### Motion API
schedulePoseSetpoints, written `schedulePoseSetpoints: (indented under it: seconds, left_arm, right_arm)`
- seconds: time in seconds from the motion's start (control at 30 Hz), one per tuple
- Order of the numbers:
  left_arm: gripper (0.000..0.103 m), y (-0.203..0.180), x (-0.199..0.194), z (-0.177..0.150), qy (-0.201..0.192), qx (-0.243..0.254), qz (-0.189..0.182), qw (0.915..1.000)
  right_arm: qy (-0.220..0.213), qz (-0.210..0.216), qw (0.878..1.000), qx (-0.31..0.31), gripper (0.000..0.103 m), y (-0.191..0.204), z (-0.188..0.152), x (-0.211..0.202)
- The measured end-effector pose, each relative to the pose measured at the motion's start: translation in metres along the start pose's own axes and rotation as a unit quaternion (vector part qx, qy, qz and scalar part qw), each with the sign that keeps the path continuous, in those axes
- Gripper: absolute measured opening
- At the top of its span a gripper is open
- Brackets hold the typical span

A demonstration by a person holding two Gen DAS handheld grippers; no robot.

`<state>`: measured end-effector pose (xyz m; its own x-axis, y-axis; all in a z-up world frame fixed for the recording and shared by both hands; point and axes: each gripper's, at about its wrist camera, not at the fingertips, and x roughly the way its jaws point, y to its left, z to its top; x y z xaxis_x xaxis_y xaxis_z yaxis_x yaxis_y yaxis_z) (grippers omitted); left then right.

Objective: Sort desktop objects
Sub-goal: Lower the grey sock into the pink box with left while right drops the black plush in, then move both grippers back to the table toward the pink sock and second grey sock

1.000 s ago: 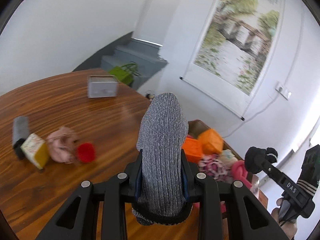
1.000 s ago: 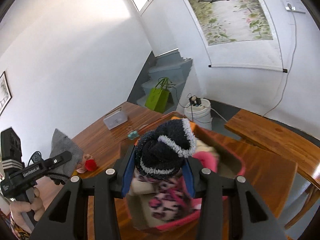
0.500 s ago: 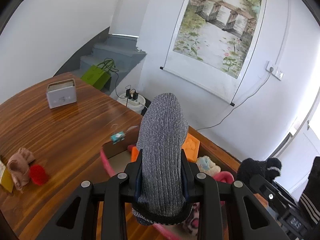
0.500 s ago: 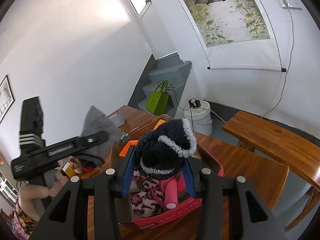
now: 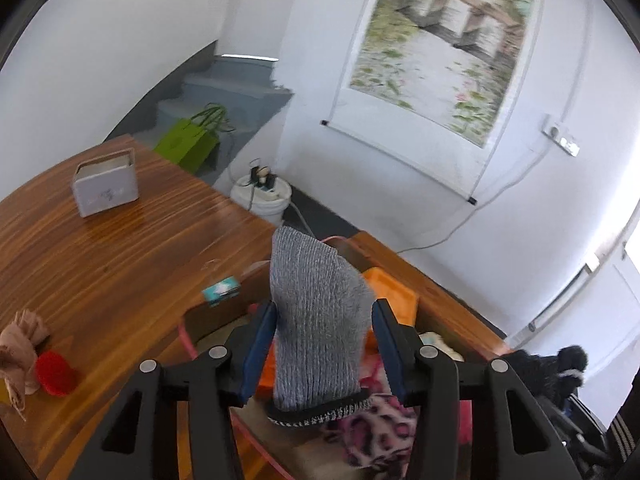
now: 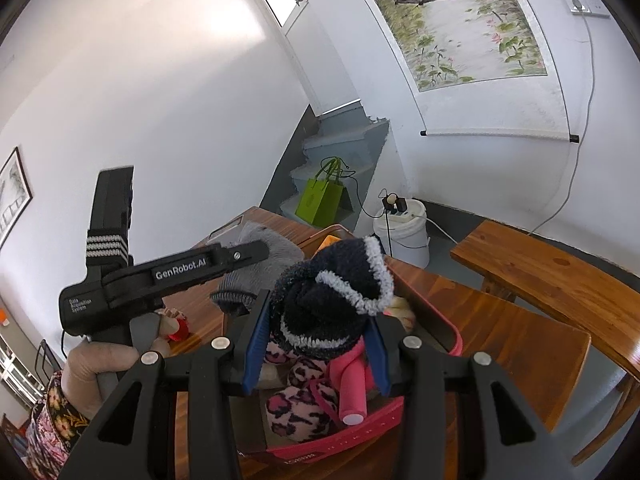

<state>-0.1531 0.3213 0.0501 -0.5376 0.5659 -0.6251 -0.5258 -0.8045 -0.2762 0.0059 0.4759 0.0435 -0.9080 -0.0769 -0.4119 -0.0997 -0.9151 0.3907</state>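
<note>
Two black grippers: left gripper (image 5: 324, 332), right gripper (image 6: 316, 340). One grey knit sock (image 5: 316, 320). One fuzzy dark blue sock with white trim (image 6: 332, 300). One pink-rimmed cardboard box (image 6: 436, 332). One white tin box (image 5: 106, 188). One small teal box (image 5: 221, 290). One red round thing (image 5: 54, 372). One beige cloth lump (image 5: 20, 344). One green paper bag (image 5: 188, 144). One white bucket (image 5: 262, 200). One wall painting (image 5: 436, 44).

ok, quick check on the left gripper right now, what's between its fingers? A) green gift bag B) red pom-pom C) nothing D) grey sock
D: the left gripper has the grey sock standing upright between its blue pads, above the box of clothes; the red pom-pom lies on the table and the green gift bag stands by the stairs.
</note>
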Motion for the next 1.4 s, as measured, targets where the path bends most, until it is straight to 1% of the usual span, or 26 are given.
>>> schedulePoseSetpoints:
  seconds: [0.17, 0.23, 0.33, 0.4, 0.57, 0.6, 0.73, 0.83, 0.9, 1.0, 1.07, 1.13, 1.23, 1.27, 1.3, 1.33, 1.4]
  left_arm:
    - [0.051, 0.015, -0.004, -0.006, -0.003, -0.009, 0.03, 0.9995]
    - [0.051, 0.017, -0.007, -0.008, -0.008, -0.005, 0.042, 0.9991]
    - [0.051, 0.017, -0.01, -0.009, -0.021, 0.008, 0.073, 0.9971]
    - [0.051, 0.019, -0.011, -0.01, -0.026, 0.017, 0.087, 0.9957]
    - [0.051, 0.019, -0.004, -0.014, -0.016, 0.03, 0.088, 0.9956]
    - [0.051, 0.019, -0.003, -0.014, -0.014, 0.033, 0.087, 0.9955]
    - [0.051, 0.019, -0.007, -0.015, -0.011, 0.034, 0.08, 0.9961]
    - [0.051, 0.024, -0.024, -0.015, -0.019, 0.024, 0.077, 0.9966]
    - [0.051, 0.027, -0.038, -0.016, -0.03, 0.021, 0.081, 0.9961]
    - [0.051, 0.03, -0.062, -0.024, -0.045, 0.015, 0.072, 0.9963]
    - [0.051, 0.035, -0.076, -0.032, -0.048, 0.013, 0.074, 0.996]
    - [0.051, 0.042, -0.088, -0.04, -0.049, 0.008, 0.082, 0.9954]
    - [0.051, 0.06, -0.104, -0.052, -0.05, -0.012, 0.1, 0.9937]
    - [0.052, 0.067, -0.109, -0.056, -0.05, -0.021, 0.105, 0.993]
    - [0.058, 0.073, -0.113, -0.06, -0.051, -0.032, 0.109, 0.9922]
    - [0.06, 0.08, -0.118, -0.065, -0.053, -0.041, 0.113, 0.9913]
    - [0.06, 0.091, -0.127, -0.073, -0.055, -0.054, 0.12, 0.9898]
  right_arm:
    - [0.001, 0.003, 1.0, -0.007, 0.047, 0.005, 0.003, 0.005]
    - [0.001, 0.004, 1.0, -0.012, 0.047, 0.009, 0.005, 0.007]
    - [0.001, 0.005, 1.0, -0.019, 0.047, 0.014, 0.009, 0.011]
    - [0.006, 0.0, 1.0, -0.029, 0.047, 0.019, 0.012, 0.016]
    - [0.025, -0.018, 0.998, -0.059, 0.047, 0.036, 0.02, 0.035]
    - [0.033, -0.023, 0.997, -0.066, 0.047, 0.04, 0.021, 0.04]
    - [0.1, -0.039, 0.99, -0.094, 0.047, 0.048, 0.021, 0.074]
    - [0.144, -0.046, 0.984, -0.096, 0.047, 0.044, 0.017, 0.092]
    - [0.153, -0.053, 0.983, -0.091, 0.05, 0.04, 0.018, 0.095]
    - [0.15, -0.058, 0.984, -0.08, 0.053, 0.036, 0.02, 0.096]
    - [0.136, -0.07, 0.986, -0.071, 0.06, 0.036, 0.022, 0.094]
    - [0.116, -0.069, 0.989, -0.058, 0.065, 0.038, 0.023, 0.087]
    - [0.077, -0.072, 0.993, -0.054, 0.072, 0.048, 0.023, 0.073]
    - [0.068, -0.076, 0.993, -0.057, 0.076, 0.052, 0.023, 0.071]
    - [0.06, -0.079, 0.993, -0.06, 0.076, 0.056, 0.023, 0.068]
    - [0.051, -0.084, 0.993, -0.065, 0.077, 0.061, 0.021, 0.064]
    - [0.033, -0.091, 0.993, -0.071, 0.077, 0.071, 0.018, 0.055]
